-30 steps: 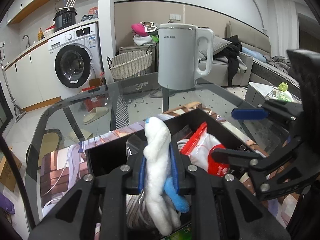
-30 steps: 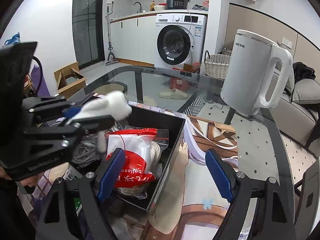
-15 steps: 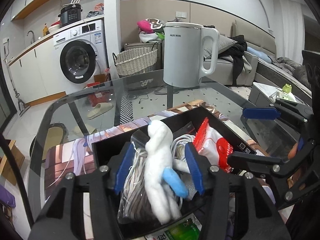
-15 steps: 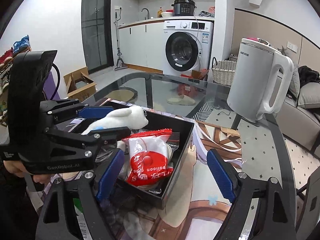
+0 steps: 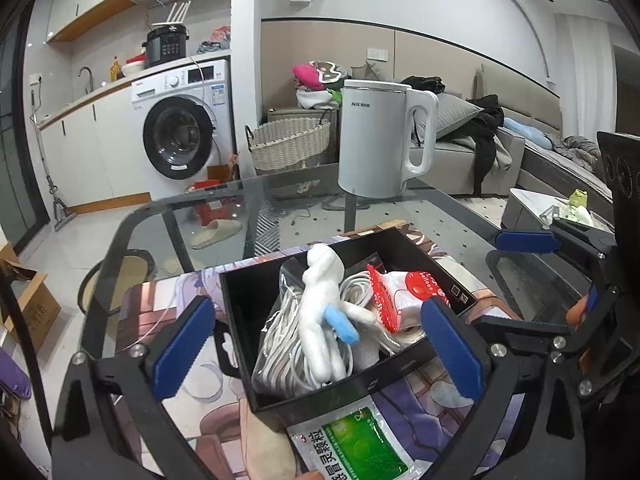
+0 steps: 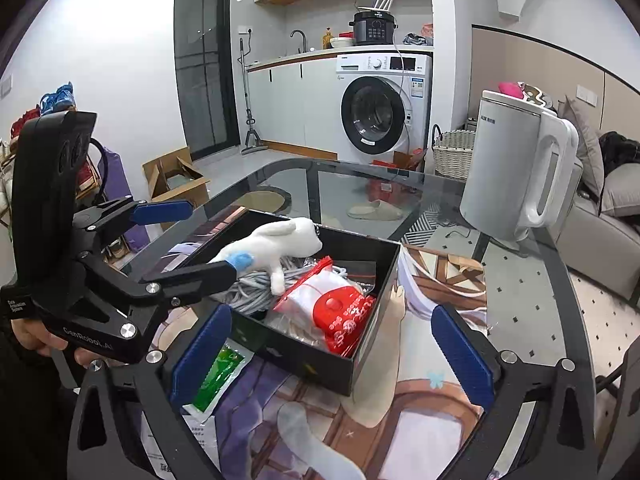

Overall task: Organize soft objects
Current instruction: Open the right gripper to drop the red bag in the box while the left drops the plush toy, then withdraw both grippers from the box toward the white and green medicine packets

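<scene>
box (image 5: 236,300): black | plush toy (image 5: 320,312): white, blue patch | bag (image 6: 340,312): clear, red label | packet (image 5: 360,448): green and white | kettle (image 5: 376,140): white | mat (image 6: 440,280): printed cartoon, brown-purple

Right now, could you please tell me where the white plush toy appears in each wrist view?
Left wrist view: the white plush toy stands near picture centre, in the black box on bagged white cables.
Right wrist view: the white plush toy lies left of centre, along the box's far-left side.
Shared landmark: the white kettle beyond the box.
</scene>
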A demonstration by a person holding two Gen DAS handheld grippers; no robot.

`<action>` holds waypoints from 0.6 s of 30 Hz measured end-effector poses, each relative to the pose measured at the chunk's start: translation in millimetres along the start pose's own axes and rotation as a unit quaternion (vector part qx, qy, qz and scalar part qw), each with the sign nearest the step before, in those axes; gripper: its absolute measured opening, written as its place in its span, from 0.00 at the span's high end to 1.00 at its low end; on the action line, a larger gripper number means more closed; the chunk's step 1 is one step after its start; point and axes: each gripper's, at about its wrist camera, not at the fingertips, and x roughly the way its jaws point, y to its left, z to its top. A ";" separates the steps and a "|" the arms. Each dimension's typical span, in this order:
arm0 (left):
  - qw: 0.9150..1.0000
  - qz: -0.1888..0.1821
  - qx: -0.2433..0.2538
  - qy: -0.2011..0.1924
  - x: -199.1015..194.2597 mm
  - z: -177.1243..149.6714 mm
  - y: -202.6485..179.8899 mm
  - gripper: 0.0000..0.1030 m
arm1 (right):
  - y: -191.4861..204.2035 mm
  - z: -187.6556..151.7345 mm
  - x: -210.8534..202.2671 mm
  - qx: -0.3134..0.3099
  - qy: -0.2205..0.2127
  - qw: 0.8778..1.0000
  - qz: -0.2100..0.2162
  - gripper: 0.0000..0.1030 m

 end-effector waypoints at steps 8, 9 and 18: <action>0.999 0.030 -0.016 -0.001 -10.2 -12.6 1.3 0.00 | 5.8 -6.3 -7.7 -0.006 -0.003 1.000 -0.005 0.01; 0.999 0.032 -0.018 -0.001 -11.5 -13.4 1.9 0.00 | 7.3 -7.6 -9.9 -0.007 -0.005 1.000 -0.004 0.01; 0.998 0.053 -0.040 0.004 -34.0 -42.0 7.4 0.00 | 18.0 -21.7 -20.6 -0.009 0.002 1.000 0.002 0.01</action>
